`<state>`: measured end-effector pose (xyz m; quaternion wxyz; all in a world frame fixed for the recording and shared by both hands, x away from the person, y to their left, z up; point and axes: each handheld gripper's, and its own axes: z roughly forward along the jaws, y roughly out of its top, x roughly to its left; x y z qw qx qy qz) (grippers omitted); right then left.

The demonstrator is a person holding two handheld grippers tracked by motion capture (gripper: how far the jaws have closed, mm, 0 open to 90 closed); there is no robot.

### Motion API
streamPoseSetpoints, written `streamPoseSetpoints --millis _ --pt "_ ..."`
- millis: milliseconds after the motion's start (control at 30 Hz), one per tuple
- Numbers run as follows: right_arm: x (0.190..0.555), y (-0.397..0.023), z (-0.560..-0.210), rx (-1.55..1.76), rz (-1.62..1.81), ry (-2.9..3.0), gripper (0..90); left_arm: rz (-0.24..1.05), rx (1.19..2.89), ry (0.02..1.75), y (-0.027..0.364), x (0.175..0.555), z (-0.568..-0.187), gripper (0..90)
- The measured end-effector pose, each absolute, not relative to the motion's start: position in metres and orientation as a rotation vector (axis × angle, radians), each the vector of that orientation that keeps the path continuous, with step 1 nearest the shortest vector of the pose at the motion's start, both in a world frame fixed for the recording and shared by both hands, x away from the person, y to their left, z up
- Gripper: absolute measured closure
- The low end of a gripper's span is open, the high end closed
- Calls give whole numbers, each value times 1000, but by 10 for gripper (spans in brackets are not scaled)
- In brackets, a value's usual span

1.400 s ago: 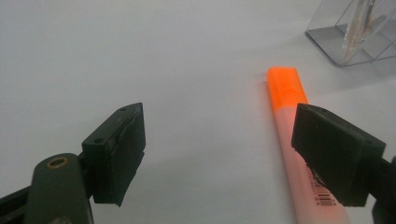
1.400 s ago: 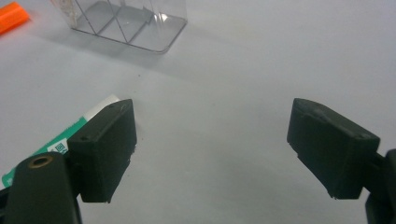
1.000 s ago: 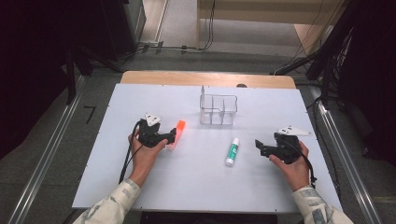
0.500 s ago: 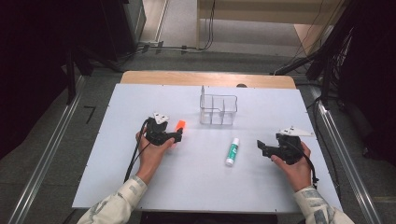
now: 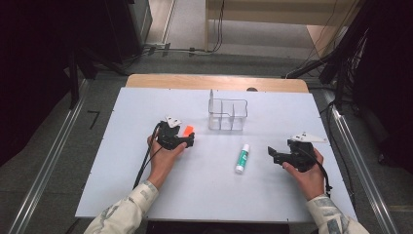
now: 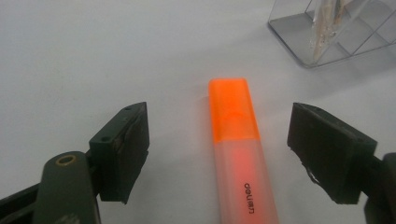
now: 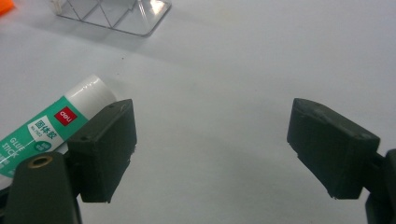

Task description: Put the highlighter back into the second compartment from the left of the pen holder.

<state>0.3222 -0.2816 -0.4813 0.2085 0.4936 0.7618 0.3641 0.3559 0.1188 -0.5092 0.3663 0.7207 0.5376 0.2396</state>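
Now the left gripper (image 6: 219,154) is closing in, jaws wide and just narrowing around the highlighter (image 6: 236,144) lying centre-frame, nothing gripped yet, while the right gripper (image 7: 212,149) is waiting open beside the glue stick (image 7: 51,128).

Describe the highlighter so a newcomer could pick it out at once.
On the white table, look left of the clear organizer. The highlighter lies flat between the left claw's open jaws, untouched. Its bright orange cap sets it apart from the green-and-white glue stick.

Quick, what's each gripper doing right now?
Left gripper: open, jaws just closing slightly around the orange highlighter, not gripping.
Right gripper: open, holding nothing.
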Motion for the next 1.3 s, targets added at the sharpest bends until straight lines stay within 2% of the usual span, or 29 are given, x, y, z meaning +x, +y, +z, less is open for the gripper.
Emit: streamPoseSetpoints --millis 300,767,1067,1167,1300 --pt "322 -281 -482 1377 1012 2123 142 599 1870 1357 109 360 -510 381" --pt "322 -281 -482 1375 1013 2126 142 599 1877 1385 108 364 -515 470" --pt "322 -282 -481 1375 1016 2121 142 653 1906 1368 106 363 -515 596" --pt "322 -282 -481 1376 1024 2119 142 653 1916 1358 104 361 -515 667" --pt "322 -283 -480 1373 1029 2115 142 648 1916 1357 105 361 -515 670"
